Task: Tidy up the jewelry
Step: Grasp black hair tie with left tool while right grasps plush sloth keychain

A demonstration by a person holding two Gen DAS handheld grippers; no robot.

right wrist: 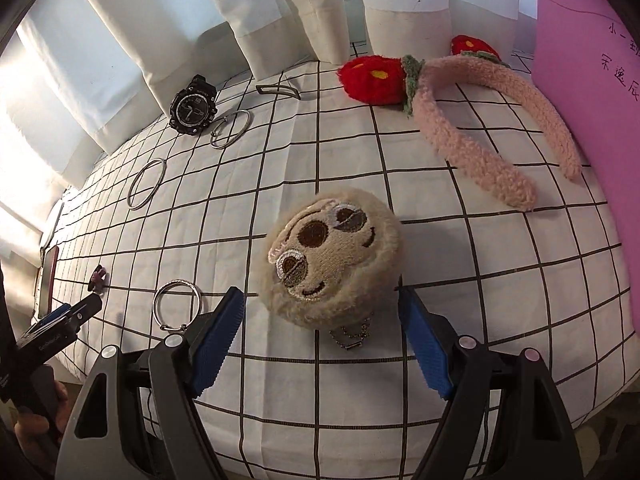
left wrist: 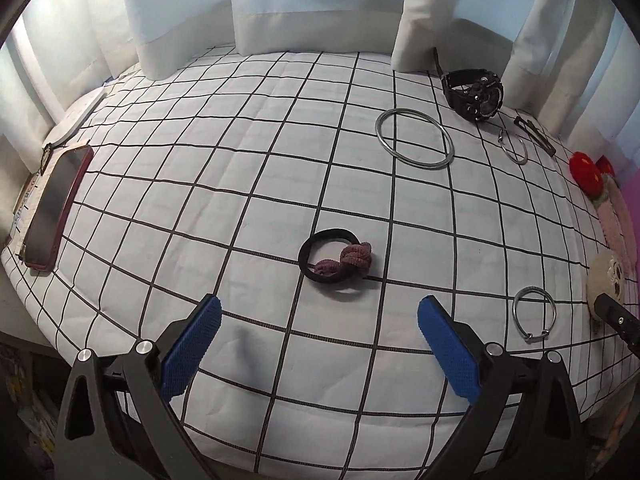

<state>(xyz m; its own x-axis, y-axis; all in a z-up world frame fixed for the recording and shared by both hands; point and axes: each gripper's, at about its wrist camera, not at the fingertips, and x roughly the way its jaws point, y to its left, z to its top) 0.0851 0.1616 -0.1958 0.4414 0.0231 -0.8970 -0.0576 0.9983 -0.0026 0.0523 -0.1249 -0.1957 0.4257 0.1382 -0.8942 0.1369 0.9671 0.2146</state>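
Jewelry lies spread on a bed (left wrist: 248,184) with a white, black-gridded cover. Count: three metal bangles, one large (left wrist: 415,138), one open-ended (left wrist: 514,146), one small (left wrist: 535,314); one black watch (left wrist: 476,94); one black hair tie (left wrist: 330,256) with a pink knot; one plush keychain (right wrist: 334,258); one pink headband (right wrist: 472,136). Left tongs (left wrist: 319,318) stand wide, empty, near the hair tie. Right tongs (right wrist: 320,312) stand wide about the keychain, not pressing it.

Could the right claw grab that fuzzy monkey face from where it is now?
Probably yes. The right claw stands open just short of the plush monkey face, with nothing between them; the small ring lies off to one side.
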